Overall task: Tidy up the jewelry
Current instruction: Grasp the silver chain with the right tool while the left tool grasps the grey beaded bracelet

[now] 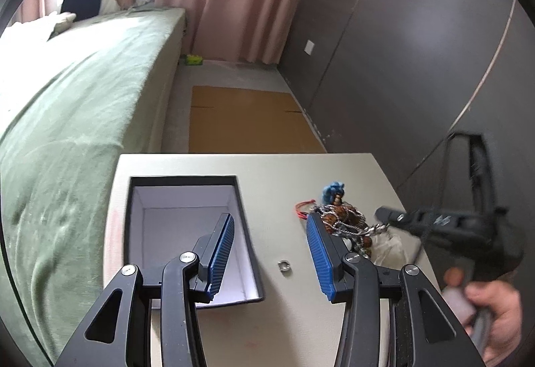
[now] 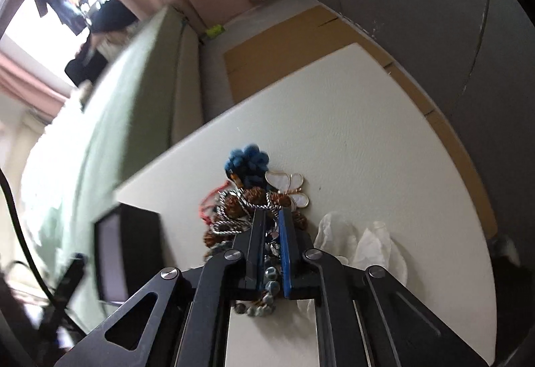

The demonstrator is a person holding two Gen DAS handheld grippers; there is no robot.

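Note:
A tangle of jewelry (image 1: pixel 344 216) lies on the white table (image 1: pixel 267 166): brown beads, silver chain, red cord and a blue pom-pom (image 2: pixel 247 159), with a white butterfly piece (image 2: pixel 287 186) beside it. My right gripper (image 2: pixel 271 211) points down into the tangle (image 2: pixel 230 216), its pads nearly together with chain and grey-blue beads pinched between them. In the left wrist view it appears blurred (image 1: pixel 388 215) at the pile's right side. My left gripper (image 1: pixel 270 216) hangs open between the pile and a black box (image 1: pixel 133 200) with a white inside. A small silver ring (image 1: pixel 283 265) lies under it.
Crumpled white tissue (image 2: pixel 367 243) sits right of the pile. A person's hand (image 1: pixel 495 310) holds the right gripper's handle. A green bed (image 1: pixel 67 99) runs along the left, cardboard (image 1: pixel 247 119) covers the floor beyond the table, and a dark wardrobe (image 1: pixel 401 49) stands on the right.

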